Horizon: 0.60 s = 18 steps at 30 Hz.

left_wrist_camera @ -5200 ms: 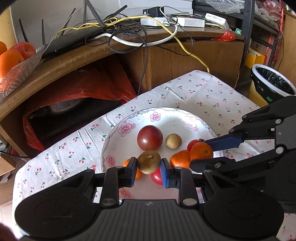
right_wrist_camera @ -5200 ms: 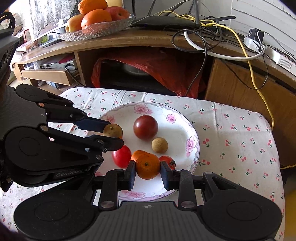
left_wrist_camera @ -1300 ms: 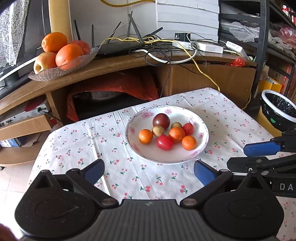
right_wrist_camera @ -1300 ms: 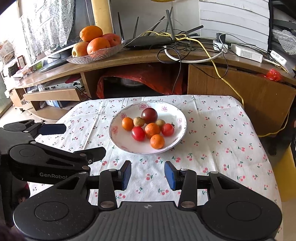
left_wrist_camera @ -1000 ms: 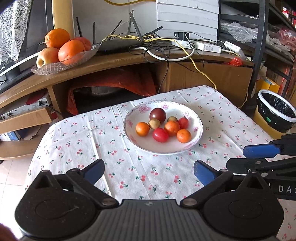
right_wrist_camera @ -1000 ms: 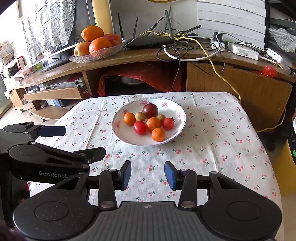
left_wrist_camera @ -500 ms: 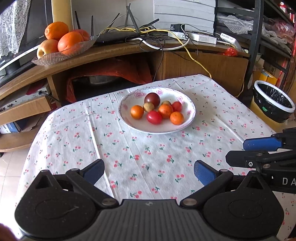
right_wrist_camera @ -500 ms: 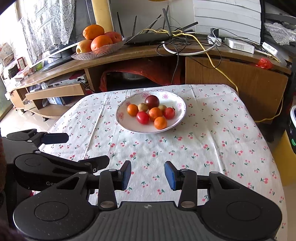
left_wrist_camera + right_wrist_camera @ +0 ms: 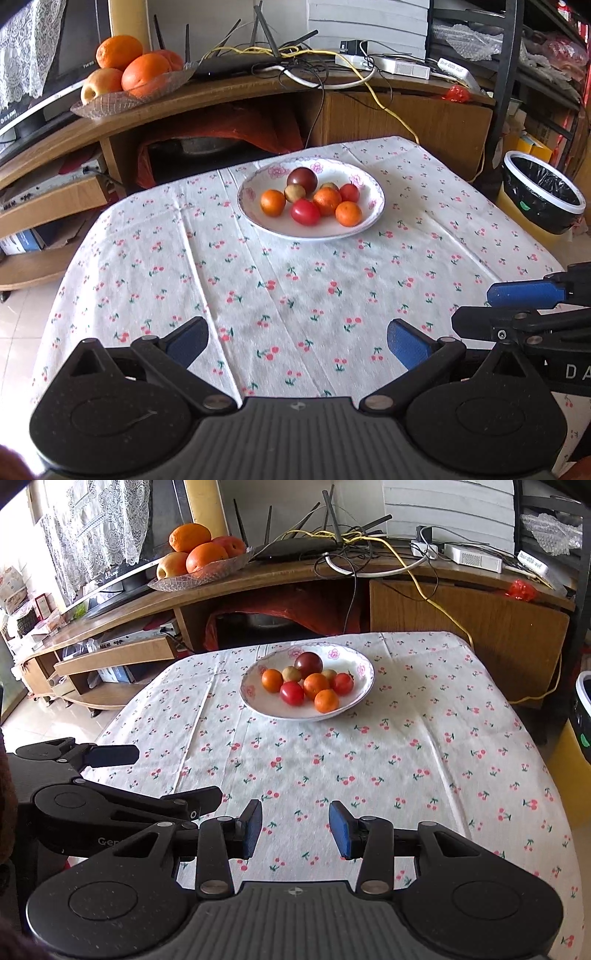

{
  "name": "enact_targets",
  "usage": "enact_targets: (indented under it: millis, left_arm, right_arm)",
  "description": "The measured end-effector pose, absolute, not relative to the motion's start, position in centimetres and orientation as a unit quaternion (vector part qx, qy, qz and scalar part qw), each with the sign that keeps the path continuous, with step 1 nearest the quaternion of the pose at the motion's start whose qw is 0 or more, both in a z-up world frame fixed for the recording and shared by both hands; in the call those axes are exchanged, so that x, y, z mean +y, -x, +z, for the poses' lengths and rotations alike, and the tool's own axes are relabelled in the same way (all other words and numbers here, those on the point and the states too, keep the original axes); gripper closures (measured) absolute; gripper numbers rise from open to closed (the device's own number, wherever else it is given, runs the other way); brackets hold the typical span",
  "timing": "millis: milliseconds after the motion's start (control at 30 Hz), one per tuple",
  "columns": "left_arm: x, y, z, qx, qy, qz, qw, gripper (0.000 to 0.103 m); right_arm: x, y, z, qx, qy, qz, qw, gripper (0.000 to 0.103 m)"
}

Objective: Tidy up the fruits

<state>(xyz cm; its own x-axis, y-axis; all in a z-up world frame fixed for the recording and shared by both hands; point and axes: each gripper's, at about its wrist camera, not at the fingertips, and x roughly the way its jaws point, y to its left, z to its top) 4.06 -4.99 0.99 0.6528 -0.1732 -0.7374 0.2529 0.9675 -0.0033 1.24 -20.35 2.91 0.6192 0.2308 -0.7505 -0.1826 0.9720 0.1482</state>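
Fruits (image 9: 309,201), small orange, red, brown and one dark purple, are sitting together in a white floral-rimmed ceramic bowl (image 9: 375,212) on the far half of the worktop, which is wearing a white cherry-print cloth (image 9: 295,295). Left gripper (image 9: 297,341) is hovering over the near edge, jaws spread wide and holding nothing. Right gripper (image 9: 295,829) is hovering beside it, jaws parted less widely, also holding nothing. Both are sitting well apart from the bowl.

Black grippers (image 9: 297,341), blue-padded jaws
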Motion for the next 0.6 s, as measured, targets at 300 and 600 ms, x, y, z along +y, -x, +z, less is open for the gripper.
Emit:
enact_targets:
  millis: [300,600]
  left_arm:
    - [-4.8,-3.1,0.5,0.413,-0.049,-0.117,0.902,0.0]
    - [-4.8,-2.3,0.4,0.407,-0.063,-0.107,0.905,0.0]
  right_arm:
    - [-19.8,-0.3,2.6,0.428,-0.027,0.114,0.896,0.066]
    - [-19.6,0.4,2.3,0.432,-0.026,0.109,0.895,0.066]
